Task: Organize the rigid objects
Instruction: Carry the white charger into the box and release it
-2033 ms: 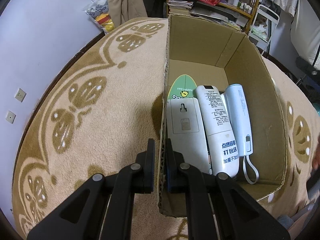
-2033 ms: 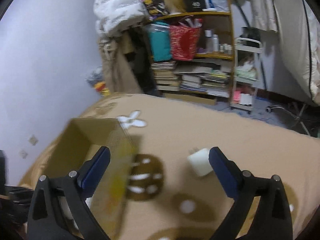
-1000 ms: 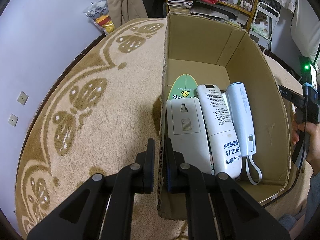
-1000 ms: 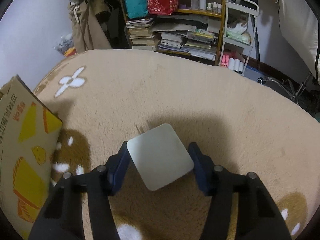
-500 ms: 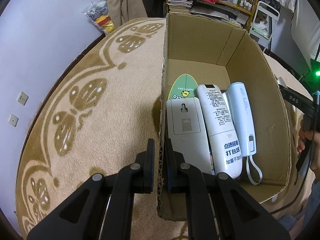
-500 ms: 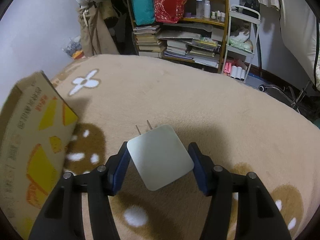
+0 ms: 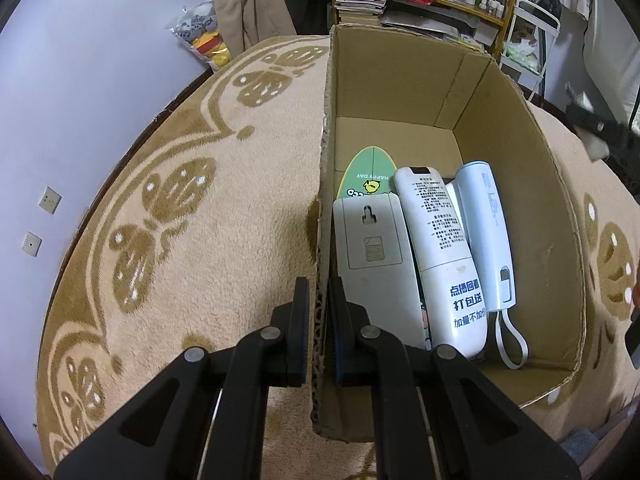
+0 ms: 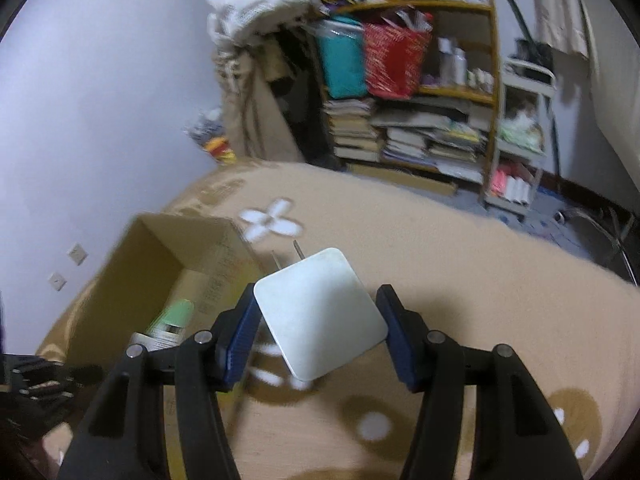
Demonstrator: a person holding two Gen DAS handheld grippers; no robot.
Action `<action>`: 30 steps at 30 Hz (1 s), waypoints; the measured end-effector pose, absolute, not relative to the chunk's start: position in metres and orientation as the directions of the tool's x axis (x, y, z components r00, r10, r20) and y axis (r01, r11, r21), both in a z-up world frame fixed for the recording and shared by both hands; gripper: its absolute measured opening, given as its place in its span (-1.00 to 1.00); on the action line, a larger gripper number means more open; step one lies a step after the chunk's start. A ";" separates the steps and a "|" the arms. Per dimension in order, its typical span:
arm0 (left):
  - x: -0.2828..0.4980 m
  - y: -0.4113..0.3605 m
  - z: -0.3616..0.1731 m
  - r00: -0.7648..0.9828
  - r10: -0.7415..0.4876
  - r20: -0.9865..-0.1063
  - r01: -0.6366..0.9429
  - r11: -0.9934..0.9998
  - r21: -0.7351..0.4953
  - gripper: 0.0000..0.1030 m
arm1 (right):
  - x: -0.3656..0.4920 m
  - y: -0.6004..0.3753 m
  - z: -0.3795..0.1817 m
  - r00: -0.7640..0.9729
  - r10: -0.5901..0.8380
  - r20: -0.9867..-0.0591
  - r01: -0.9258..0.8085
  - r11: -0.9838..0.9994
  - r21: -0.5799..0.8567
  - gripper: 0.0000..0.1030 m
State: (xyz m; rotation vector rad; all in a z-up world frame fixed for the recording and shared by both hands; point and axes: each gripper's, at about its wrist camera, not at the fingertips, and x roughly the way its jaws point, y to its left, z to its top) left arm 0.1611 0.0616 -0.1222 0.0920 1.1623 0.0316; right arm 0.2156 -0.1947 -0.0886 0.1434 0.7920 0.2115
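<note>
Left tongs (image 7: 319,308) were clamped on the near left wall of the cardboard box (image 7: 516,128), which sat on the beige patterned carpet (image 7: 180,220); inside lay a grey remote (image 7: 374,256) back-up, a white remote (image 7: 440,248), a pale blue handset with strap (image 7: 490,232) and a green card (image 7: 370,172) at the far end. Right tongs (image 8: 318,334) were clamped on a white plug adapter (image 8: 320,312), prongs pointing away, held above the carpet just beside the box's right wall; bookshelf (image 8: 420,120) stood beyond.
</note>
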 end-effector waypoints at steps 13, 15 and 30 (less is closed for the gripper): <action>0.161 0.061 -0.122 0.396 0.063 -0.916 0.022 0.997 0.078 -0.81 | 0.193 -0.120 -0.065 0.641 0.393 -0.659 -0.322 0.917 0.233 0.21; 0.161 0.061 -0.122 0.397 0.063 -0.916 0.022 0.997 0.078 -0.81 | 0.189 -0.112 -0.067 0.622 0.405 -0.670 -0.342 0.910 0.233 0.21; 0.161 0.063 -0.123 0.395 0.051 -0.917 0.021 0.998 0.065 -0.81 | 0.172 -0.079 -0.086 0.566 0.444 -0.694 -0.386 0.887 0.252 0.21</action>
